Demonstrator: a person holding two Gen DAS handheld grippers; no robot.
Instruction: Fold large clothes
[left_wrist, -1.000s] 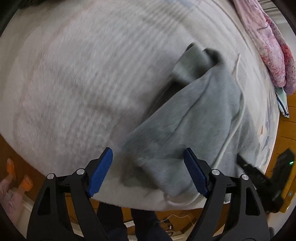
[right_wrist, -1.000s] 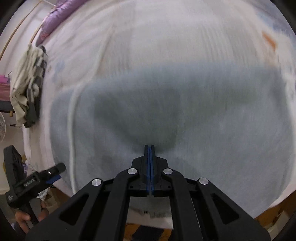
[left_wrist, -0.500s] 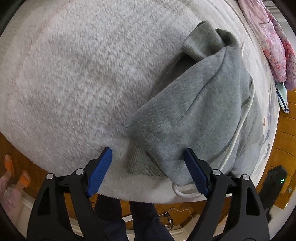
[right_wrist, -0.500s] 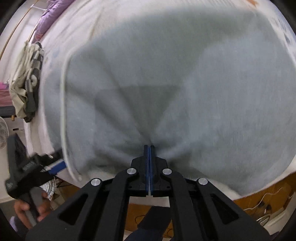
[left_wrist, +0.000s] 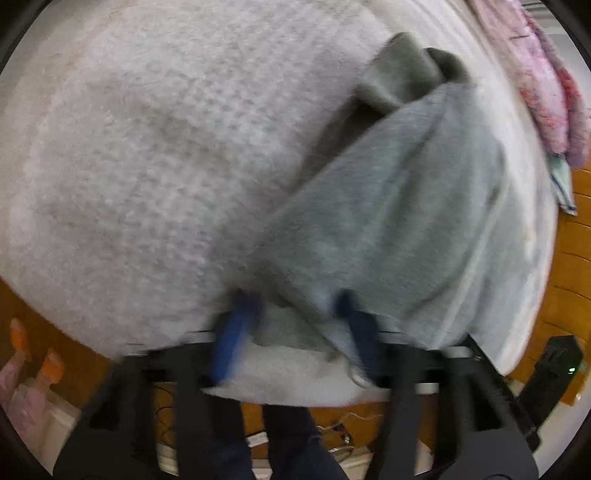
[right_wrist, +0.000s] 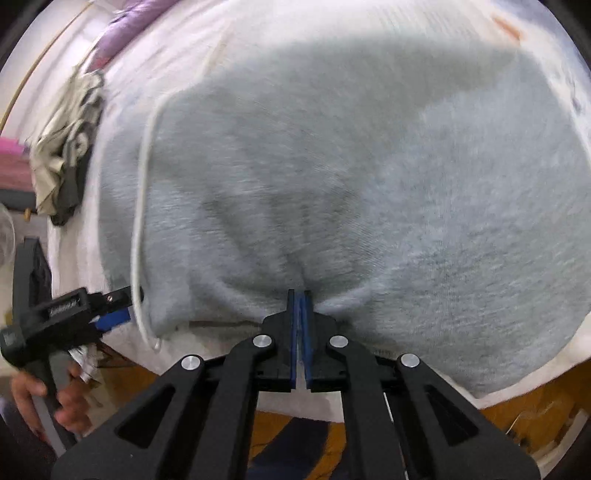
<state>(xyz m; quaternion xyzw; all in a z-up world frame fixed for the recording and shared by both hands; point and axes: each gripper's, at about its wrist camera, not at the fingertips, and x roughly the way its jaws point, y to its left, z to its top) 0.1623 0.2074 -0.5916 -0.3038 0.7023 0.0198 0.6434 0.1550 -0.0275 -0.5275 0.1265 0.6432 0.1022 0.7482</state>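
Note:
A large grey sweatshirt with a white drawstring lies on a white fleecy bed cover. In the left wrist view my left gripper is blurred, its jaws half closed around the garment's near corner at the bed's front edge. The garment also fills the right wrist view. My right gripper is shut on the sweatshirt's near hem, which puckers at the blue pads. The left gripper also shows in the right wrist view, at the garment's left corner.
A pink patterned cloth lies at the bed's far right. A beige and black garment and a purple cloth lie at the far left in the right wrist view. The wooden floor lies beyond the bed's edge.
My left gripper's jaws have narrowed from wide open and moved forward onto the garment's corner. My right gripper stays shut on the hem, and the garment has been drawn toward the front edge.

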